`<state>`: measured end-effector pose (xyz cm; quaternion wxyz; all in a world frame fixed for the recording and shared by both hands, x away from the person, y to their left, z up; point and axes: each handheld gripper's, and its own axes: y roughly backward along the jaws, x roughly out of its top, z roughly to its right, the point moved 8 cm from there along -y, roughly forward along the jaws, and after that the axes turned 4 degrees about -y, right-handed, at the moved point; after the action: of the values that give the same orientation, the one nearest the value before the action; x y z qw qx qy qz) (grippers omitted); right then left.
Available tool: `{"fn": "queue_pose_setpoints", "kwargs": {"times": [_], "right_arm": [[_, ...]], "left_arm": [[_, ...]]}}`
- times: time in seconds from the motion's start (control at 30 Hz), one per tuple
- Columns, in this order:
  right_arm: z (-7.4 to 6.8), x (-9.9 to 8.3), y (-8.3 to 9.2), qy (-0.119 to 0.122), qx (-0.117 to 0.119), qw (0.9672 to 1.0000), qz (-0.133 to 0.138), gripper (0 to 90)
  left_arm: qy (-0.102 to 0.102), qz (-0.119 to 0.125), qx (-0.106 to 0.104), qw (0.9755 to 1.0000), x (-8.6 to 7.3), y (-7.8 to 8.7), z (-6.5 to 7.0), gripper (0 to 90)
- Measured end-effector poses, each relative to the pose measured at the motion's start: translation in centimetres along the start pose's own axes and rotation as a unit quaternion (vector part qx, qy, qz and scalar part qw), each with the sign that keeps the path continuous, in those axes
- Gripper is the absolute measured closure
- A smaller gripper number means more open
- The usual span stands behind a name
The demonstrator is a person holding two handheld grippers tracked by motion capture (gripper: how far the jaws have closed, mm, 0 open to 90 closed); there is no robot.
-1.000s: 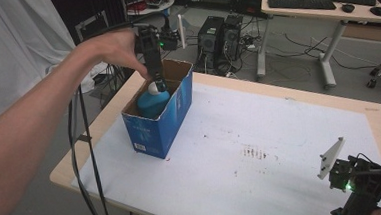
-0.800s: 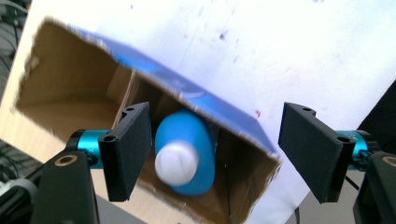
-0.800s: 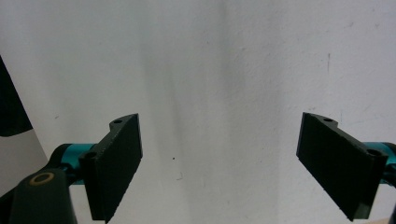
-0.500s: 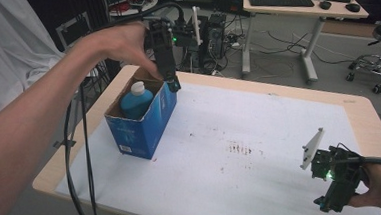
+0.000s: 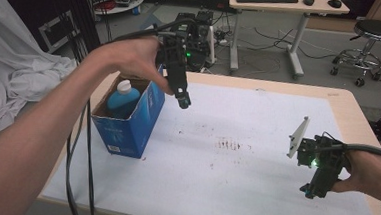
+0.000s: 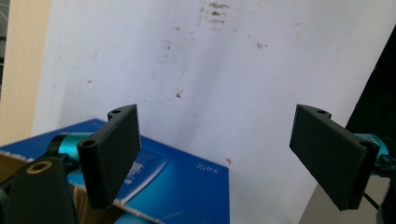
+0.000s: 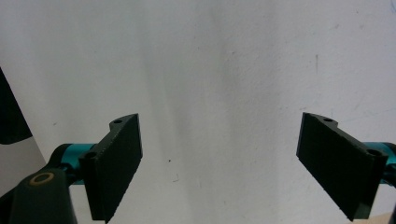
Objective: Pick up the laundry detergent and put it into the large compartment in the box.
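The high view looks forward and down from above my side of the table [image 5: 260,133], far enough back to take in the whole white top and the room beyond. The left gripper view rides on my left tongs [image 6: 219,154], close above the blue box [image 6: 187,186], facing down across the stained white surface. The right gripper view rides on my right tongs [image 7: 219,163], very near the top. All three share that white surface; the high and left gripper views share the box.

A wooden table [image 5: 351,108] carries a stained white sheet [image 5: 241,149], with a blue box [image 5: 134,126] standing on it
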<state>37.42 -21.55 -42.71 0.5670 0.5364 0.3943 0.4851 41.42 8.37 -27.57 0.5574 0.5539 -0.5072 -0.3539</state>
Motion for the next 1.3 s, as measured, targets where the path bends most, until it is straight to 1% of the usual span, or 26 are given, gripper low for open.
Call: {"fn": "queue_pose_setpoints", "kwargs": {"times": [0.13,0.23,0.27,0.3,0.33,0.4,0.53,0.57,0.63,0.7,0.73,0.83,0.97,1.0,1.07,1.3], "right_arm": [[0.1,0.0,0.0,-0.002,-0.002,1.0000,0.003,13.5],[0.1,0.0,0.1,-0.002,-0.003,1.0000,0.003,13.5],[0.1,0.0,0.1,-0.004,-0.004,1.0000,0.003,13.4],[0.1,0.0,0.1,-0.004,-0.004,1.0000,0.003,13.5],[0.2,0.1,0.0,0.002,-0.005,1.0000,0.006,13.5],[0.2,0.1,0.0,0.000,-0.005,1.0000,0.004,13.5],[0.2,0.0,0.0,-0.001,-0.008,1.0000,0.001,13.5],[0.2,-0.1,0.1,-0.005,-0.008,1.0000,0.000,13.4],[0.2,-0.1,0.1,0.000,-0.009,1.0000,0.004,13.5],[0.2,-0.1,0.1,0.000,-0.010,0.9999,0.004,13.4],[0.2,-0.1,0.2,-0.004,-0.010,0.9999,0.004,13.4],[0.3,-0.2,0.2,-0.002,-0.011,0.9999,0.004,13.4],[0.4,-0.2,0.1,-0.002,-0.009,0.9999,0.004,13.5],[0.4,-0.2,0.1,-0.006,-0.010,0.9999,0.003,13.4],[0.5,-0.2,0.1,-0.005,-0.009,0.9999,0.002,13.4],[0.5,-0.2,0.1,-0.007,-0.009,0.9999,0.003,13.5]], "left_arm": [[-0.010,-0.002,-0.005,0.9999,0.8,-1.2,0.8,16.5],[-0.016,-0.008,-0.008,0.9998,1.3,-2.7,1.4,16.4],[-0.017,-0.008,-0.010,0.9998,1.4,-2.9,1.5,16.4],[-0.016,-0.007,-0.012,0.9998,1.6,-3.5,1.8,16.5],[-0.018,-0.007,-0.014,0.9997,1.7,-4.0,2.0,16.4],[-0.018,-0.007,-0.015,0.9997,1.9,-4.9,2.4,16.4],[-0.020,-0.013,-0.012,0.9997,2.1,-6.6,2.8,16.4],[-0.021,-0.013,-0.014,0.9996,2.1,-6.9,2.9,16.5],[-0.016,-0.008,-0.016,0.9997,2.2,-7.6,3.2,16.4],[-0.020,-0.010,-0.019,0.9996,2.2,-8.3,3.5,16.4],[-0.019,-0.012,-0.023,0.9995,2.2,-8.6,3.7,16.5],[-0.020,-0.017,-0.027,0.9993,2.1,-9.7,4.0,16.4],[-0.020,-0.023,-0.031,0.9991,1.9,-10.7,4.4,16.4],[-0.019,-0.024,-0.031,0.9990,1.9,-10.8,4.4,16.4],[-0.019,-0.028,-0.032,0.9989,1.8,-11.2,4.6,16.4],[-0.019,-0.029,-0.038,0.9987,1.5,-11.5,4.8,16.4]]}}
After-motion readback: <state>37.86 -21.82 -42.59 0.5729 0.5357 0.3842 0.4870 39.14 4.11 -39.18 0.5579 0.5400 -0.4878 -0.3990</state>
